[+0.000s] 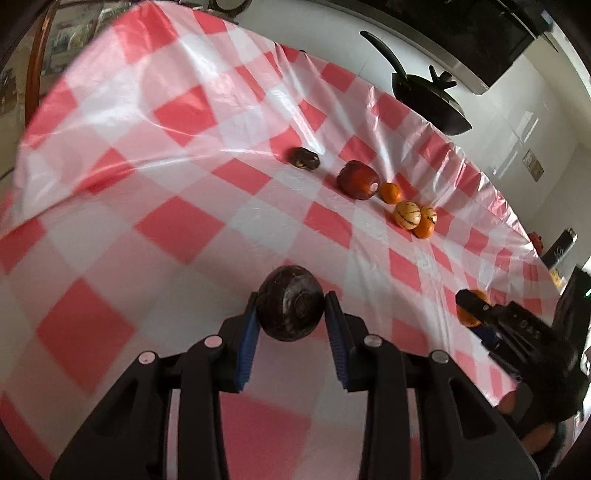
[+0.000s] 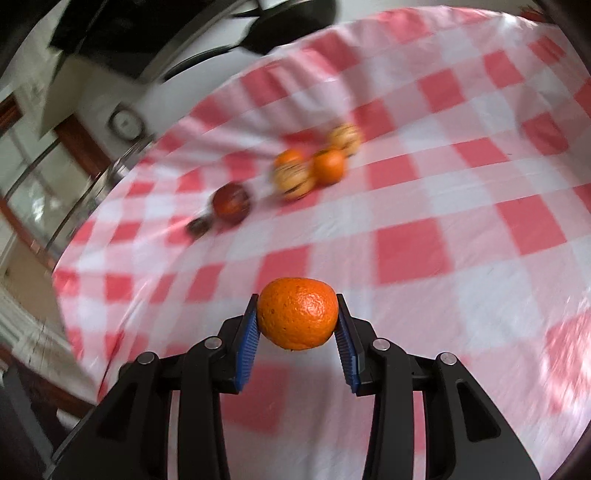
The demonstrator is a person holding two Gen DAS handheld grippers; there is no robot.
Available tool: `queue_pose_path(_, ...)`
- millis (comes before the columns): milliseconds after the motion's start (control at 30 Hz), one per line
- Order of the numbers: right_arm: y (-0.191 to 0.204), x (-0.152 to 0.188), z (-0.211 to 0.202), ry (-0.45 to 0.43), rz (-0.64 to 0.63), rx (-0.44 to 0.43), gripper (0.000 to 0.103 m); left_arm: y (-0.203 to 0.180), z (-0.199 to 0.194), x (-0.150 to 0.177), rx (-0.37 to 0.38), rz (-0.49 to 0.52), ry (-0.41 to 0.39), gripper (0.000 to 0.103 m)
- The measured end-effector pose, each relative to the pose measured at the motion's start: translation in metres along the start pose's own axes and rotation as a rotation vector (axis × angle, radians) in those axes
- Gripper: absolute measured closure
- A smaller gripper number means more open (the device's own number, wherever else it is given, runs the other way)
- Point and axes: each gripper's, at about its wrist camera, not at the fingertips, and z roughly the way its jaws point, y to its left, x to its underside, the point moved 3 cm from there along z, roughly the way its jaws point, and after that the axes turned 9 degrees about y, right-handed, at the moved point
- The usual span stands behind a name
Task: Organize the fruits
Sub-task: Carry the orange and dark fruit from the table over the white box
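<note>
Firmly, orange (image 2: 297, 313) between hand-held gripper (image 2: 297, 320) pads.

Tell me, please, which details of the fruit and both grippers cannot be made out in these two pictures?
- Right wrist view: the fruit cluster is motion-blurred, so kinds and count are unclear.
- Left wrist view: the orange in the right gripper is mostly hidden by its jaws.
- Left wrist view: the underside of the dark fruit held by the left gripper faces away.
- Right wrist view: the black pan is cut off by the top edge.
</note>
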Motion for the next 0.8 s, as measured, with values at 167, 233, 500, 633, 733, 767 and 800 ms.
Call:
queue_pose_path(167, 0.054, 0.039, -0.006, 0.044, -0.17, -0.028, 0.064, 0.023, -0.031, 0.024, -0.016, 0.023, -0.013, 0.068)
queue_pose_path(233, 0.074, 0.06, -0.004, 0.08, -0.223, -0.051, 0.064, 0.037, -0.048, 0.035, -0.035, 0.029, -0.028, 0.068)
queue_pose_path(500, 0.159, 0.14, -0.012, 0.131, -0.482, -0.15, 0.064, 0.085, -0.104, 0.067, -0.11, 0.026, -0.068, 0.068)
queue_pose_path(633, 0.193, 0.177, -0.022, 0.136, -0.612, -0.198, 0.064, 0.112, -0.128, 0.084, -0.139, 0.004, -0.074, 0.068)
queue_pose_path(733, 0.215, 0.204, -0.028, 0.13, -0.72, -0.223, 0.064, 0.139, -0.151, 0.1, -0.165, -0.039, -0.084, 0.068)
queue_pose_path(767, 0.224, 0.217, -0.031, 0.131, -0.771, -0.236, 0.064, 0.147, -0.157, 0.105, -0.174, -0.053, -0.087, 0.068)
queue_pose_path(800, 0.229, 0.224, -0.033, 0.133, -0.801, -0.244, 0.064, 0.161, -0.168, 0.113, -0.196, -0.074, -0.094, 0.068)
